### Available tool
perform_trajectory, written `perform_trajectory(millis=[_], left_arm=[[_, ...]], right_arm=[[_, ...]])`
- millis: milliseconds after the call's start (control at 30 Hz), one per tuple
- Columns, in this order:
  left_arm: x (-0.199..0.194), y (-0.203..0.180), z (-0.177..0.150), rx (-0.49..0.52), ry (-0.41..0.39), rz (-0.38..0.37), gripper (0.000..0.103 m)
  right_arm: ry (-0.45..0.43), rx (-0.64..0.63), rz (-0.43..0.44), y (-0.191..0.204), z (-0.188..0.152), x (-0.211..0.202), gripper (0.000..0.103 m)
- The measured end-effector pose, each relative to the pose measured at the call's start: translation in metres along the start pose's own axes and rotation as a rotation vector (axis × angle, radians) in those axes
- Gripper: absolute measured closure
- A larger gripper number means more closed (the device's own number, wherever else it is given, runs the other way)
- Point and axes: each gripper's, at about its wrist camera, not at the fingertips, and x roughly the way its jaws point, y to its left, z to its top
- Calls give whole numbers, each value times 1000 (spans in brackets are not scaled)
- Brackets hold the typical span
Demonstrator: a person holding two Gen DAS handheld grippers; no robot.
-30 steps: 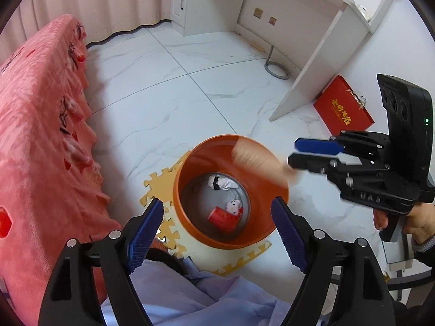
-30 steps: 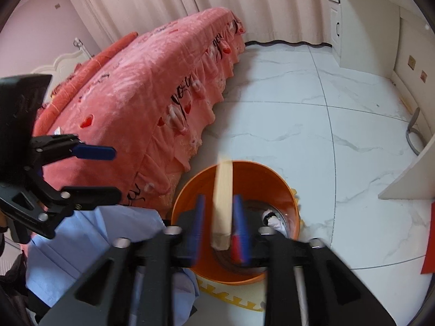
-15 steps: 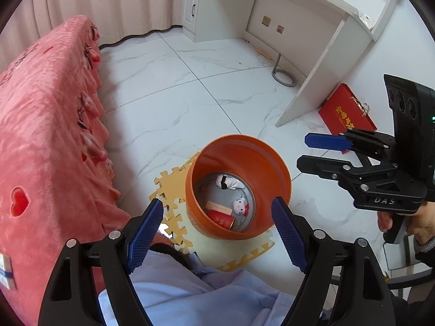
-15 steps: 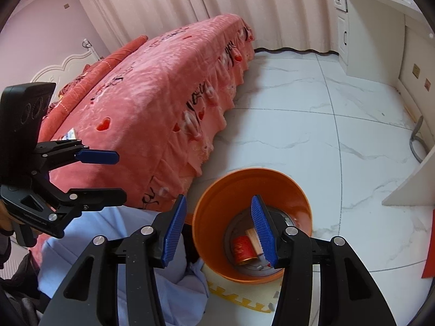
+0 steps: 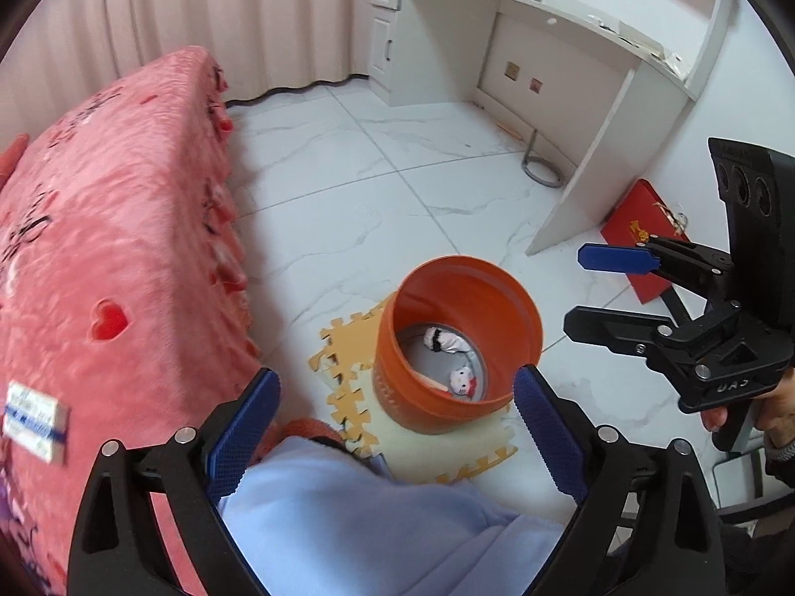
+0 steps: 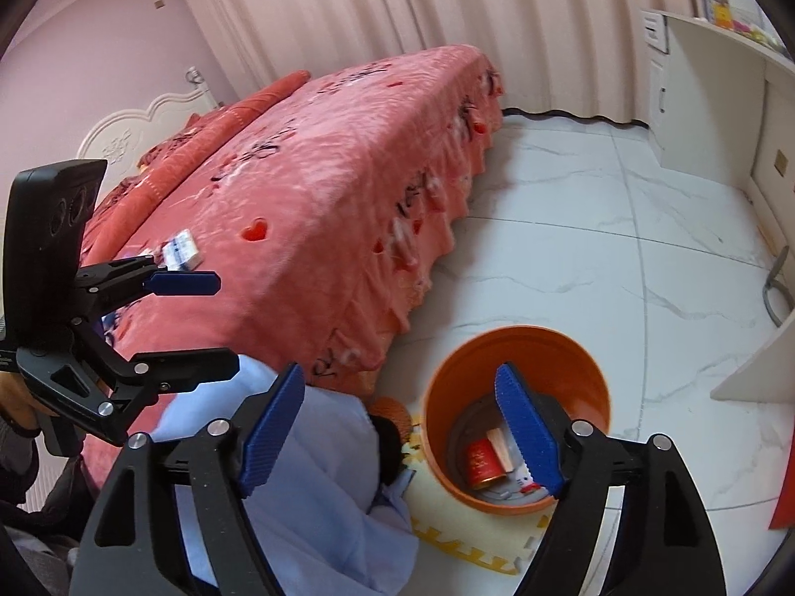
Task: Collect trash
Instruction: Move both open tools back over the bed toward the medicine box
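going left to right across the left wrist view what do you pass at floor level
pink bedspread → yellow foam mat → orange bin → right gripper → red folder, partly hidden behind that gripper

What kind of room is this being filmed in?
Most likely a bedroom at home: a bed under a pink heart-patterned cover with a white headboard, long curtains, and a white built-in desk beside an orange trash bin.
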Motion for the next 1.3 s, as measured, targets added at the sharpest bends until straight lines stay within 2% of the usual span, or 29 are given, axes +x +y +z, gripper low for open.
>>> perform_trajectory(millis=[67, 367, 567, 767, 867, 1200, 1300], left_arm=[[-9, 5, -6, -13, -9, 17, 9], [-61, 41, -49, -125, -59, 119, 6], [-94, 75, -94, -236, -72, 191, 6], [-125, 116, -143, -391, -83, 264, 6], [-143, 132, -165, -449, -96, 299, 6], [-194, 193, -235, -629, -124, 408, 6], [-202, 208, -251, -646, -119, 417, 6]], right_arm=[[-3, -12, 14, 11, 2, 0, 17], [27, -126, 110, 82, 11, 18, 16], [55, -219, 186, 143, 16, 37, 16], [78, -320, 256, 206, 22, 57, 16], [93, -347, 278, 227, 24, 67, 16], [148, -495, 395, 326, 32, 112, 16], [162, -556, 439, 362, 35, 128, 16]])
